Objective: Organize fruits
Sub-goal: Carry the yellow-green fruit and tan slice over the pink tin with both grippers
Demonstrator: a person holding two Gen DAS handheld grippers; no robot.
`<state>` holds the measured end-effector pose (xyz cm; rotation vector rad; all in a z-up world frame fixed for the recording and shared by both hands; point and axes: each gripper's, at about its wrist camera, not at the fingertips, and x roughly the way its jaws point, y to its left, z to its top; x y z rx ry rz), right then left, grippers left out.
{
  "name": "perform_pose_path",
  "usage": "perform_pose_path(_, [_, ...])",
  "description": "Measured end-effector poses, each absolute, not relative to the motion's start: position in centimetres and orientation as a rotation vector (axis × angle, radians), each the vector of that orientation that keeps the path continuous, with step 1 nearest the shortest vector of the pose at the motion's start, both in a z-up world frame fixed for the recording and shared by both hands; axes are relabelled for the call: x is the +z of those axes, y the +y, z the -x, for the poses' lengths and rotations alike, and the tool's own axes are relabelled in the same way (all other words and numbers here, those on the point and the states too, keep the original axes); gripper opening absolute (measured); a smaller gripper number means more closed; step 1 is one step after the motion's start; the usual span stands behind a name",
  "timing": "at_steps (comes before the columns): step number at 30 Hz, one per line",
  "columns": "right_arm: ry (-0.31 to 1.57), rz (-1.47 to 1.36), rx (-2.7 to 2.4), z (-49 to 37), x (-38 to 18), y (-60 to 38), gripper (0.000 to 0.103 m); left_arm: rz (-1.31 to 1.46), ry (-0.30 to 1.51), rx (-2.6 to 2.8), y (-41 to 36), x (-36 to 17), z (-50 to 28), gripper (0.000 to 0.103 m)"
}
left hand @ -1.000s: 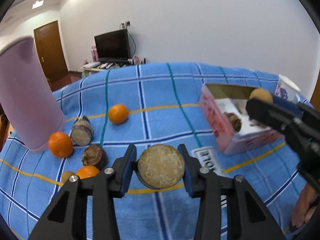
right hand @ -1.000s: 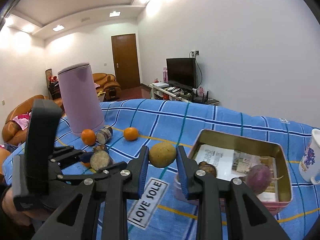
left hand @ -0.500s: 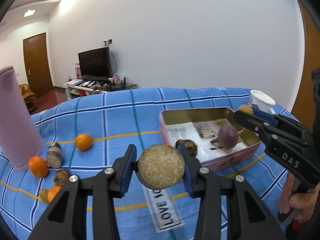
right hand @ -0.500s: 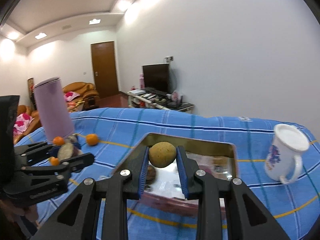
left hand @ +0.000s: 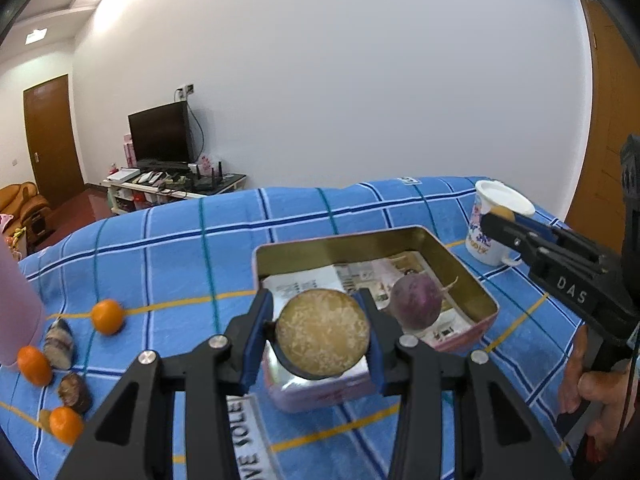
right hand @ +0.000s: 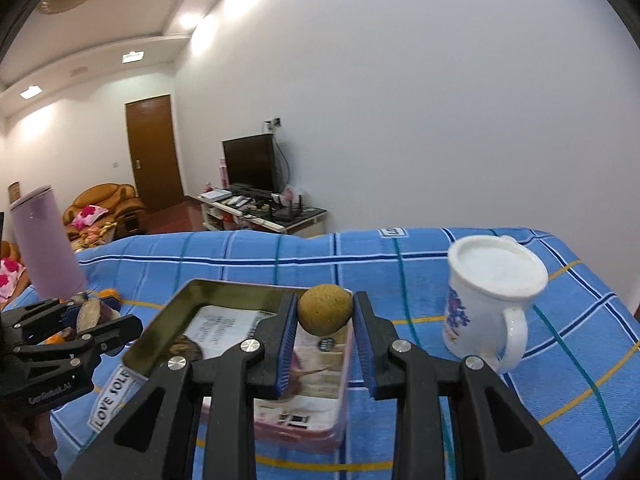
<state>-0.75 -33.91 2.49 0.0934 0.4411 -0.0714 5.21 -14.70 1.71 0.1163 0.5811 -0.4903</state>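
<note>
Fruit is in transit toward the tin box on both sides, so the step in hand looks like the carry-and-drop.

From the left wrist camera, the left gripper clamps a round piece with a pale cut face between its blue pads, its jaws closed on it. Just beyond and below the jaws sits the tin box, paper-lined, with a purple root inside to the right of the jaws. Four oranges (one is) and dark cut pieces lie well off to the left on the blue checked cloth.

From the right wrist camera, the right gripper pinches a small tan round fruit, its jaws shut tight on it. The box's far rim is directly under the tips; a white mug stands to the right, apart from them.

Next, each gripper probably needs lowering over the lining before the jaws part, placed clear of what already lies inside.
</note>
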Motion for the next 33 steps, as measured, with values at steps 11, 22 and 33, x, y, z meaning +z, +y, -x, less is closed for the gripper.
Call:
perform_pose_path(11, [0.518,-0.054,-0.089,-2.1,0.6,-33.6,0.030,-0.117,0.624,-0.486,-18.9,-0.1,-7.8,0.044])
perform_pose_path(22, [0.605,-0.072,-0.053,-5.4,-1.1,-33.6,0.030,-0.097,0.674,-0.469,-20.0,-1.7,-9.7,0.044])
perform_pose_path(33, [0.640,-0.065,-0.003,-6.1,-1.5,-33.0,0.030,-0.093,0.695,-0.458,-20.0,-2.0,-10.5,0.044])
